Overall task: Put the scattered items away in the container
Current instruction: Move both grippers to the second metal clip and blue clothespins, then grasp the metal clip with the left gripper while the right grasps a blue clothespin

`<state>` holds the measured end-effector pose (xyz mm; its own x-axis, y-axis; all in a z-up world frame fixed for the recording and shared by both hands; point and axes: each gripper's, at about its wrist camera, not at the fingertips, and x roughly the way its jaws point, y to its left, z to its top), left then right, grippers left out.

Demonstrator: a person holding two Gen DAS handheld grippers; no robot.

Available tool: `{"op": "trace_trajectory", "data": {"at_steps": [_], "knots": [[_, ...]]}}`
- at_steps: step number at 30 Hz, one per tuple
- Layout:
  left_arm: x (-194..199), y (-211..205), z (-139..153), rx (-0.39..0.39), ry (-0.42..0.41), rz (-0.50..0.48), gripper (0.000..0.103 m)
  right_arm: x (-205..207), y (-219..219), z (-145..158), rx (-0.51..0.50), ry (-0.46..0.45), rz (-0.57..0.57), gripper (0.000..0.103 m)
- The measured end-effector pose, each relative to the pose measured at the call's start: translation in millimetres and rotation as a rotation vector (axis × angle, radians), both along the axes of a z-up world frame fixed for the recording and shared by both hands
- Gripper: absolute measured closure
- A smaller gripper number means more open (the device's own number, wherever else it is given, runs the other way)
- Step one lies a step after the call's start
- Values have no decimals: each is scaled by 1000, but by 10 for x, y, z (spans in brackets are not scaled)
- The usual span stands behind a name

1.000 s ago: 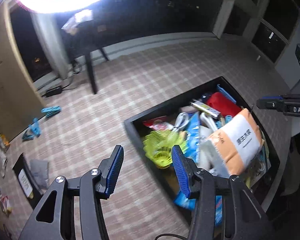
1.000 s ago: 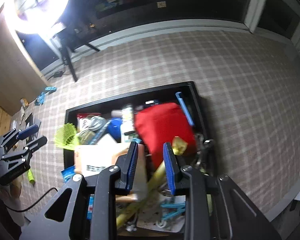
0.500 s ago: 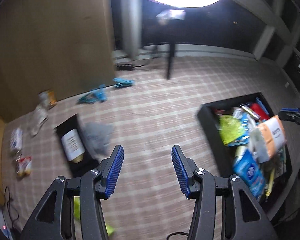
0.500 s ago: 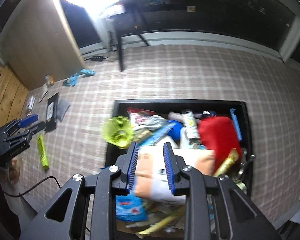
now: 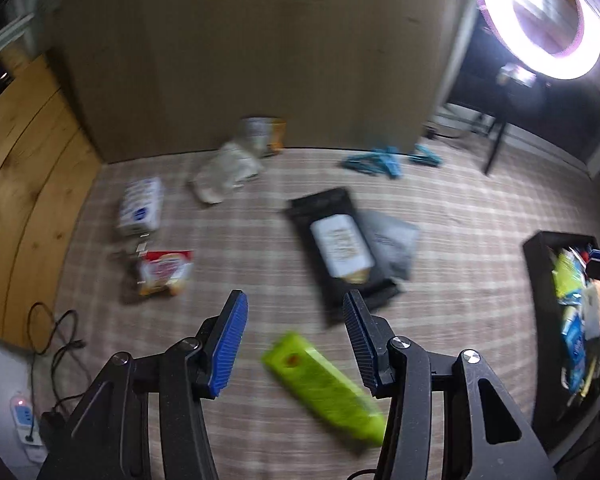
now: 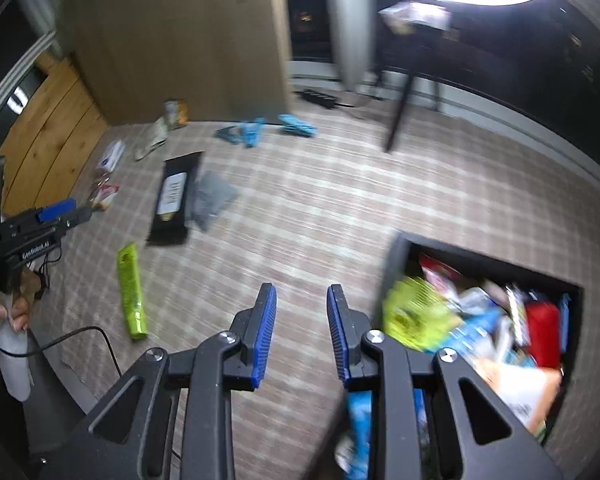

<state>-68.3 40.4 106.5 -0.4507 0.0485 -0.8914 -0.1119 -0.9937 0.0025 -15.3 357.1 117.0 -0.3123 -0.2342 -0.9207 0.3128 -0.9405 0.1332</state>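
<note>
The left gripper (image 5: 296, 340) hangs over the carpet with its ribbed blue pads wide apart and nothing between them; a flat, glossy lime-green packet (image 5: 324, 390) lies on the floor just under and ahead of it. The right gripper (image 6: 302, 330) is empty too, its jaws opening over bare carpet just beside the black box (image 6: 396, 256). That box, a rigid rectangular tray with low walls, is already heaped with soft pouches, a yellow-green mesh piece and a red item, so much of the tidying looks done. What is left lies well apart from it across the checked, short-pile carpet (image 5: 480, 216): a long black pouch with a pale label (image 5: 338, 246) partly over a crumpled grey bag (image 5: 392, 242), a red-and-white snack pack (image 5: 164, 272), a white-and-blue pack (image 5: 140, 206), pale wrappers (image 5: 226, 168) near the wall, and blue plastic clips (image 5: 374, 162). The green packet seems the likeliest next pick.
</note>
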Motion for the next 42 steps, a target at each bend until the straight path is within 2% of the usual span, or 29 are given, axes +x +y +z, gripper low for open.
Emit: {"op": "trace_trajectory", "data": {"at_steps": [3,8,14,19,22,32,33,37,40,42], "knots": [[-107,-318,-72,0,-15,58,56,-174,-395,-75,39,15,80,56],[-333,-805,-268,23,-50,152,56,-496,-807,-247,6,-31,109,56],[-594,-1236,-468,38,-78,250,56,-940,-1191,-444,41,-20,130,56],[-749,-1394,-620,50,-105,274,56,-1435,-1281,-647,24,-37,43,57],[-859,-1497,-728,87,-135,297,56,-1690,-1395,-807,33,-54,23,57],[-1050,-1524,-1032,42,-208,293,56,-2130,-1606,-1204,34,-115,-3,57],[-1049,-1521,-1050,41,-211,292,57,-2145,-1616,-1222,32,-119,-2,57],[-1038,-1509,-1138,30,-229,295,76,-2221,-1615,-1282,26,-132,-14,57],[-1022,-1499,-1175,20,-228,296,78,-2263,-1605,-1320,27,-138,-21,58],[-1012,-1499,-1188,20,-227,296,80,-2287,-1596,-1354,26,-147,-28,63]]}}
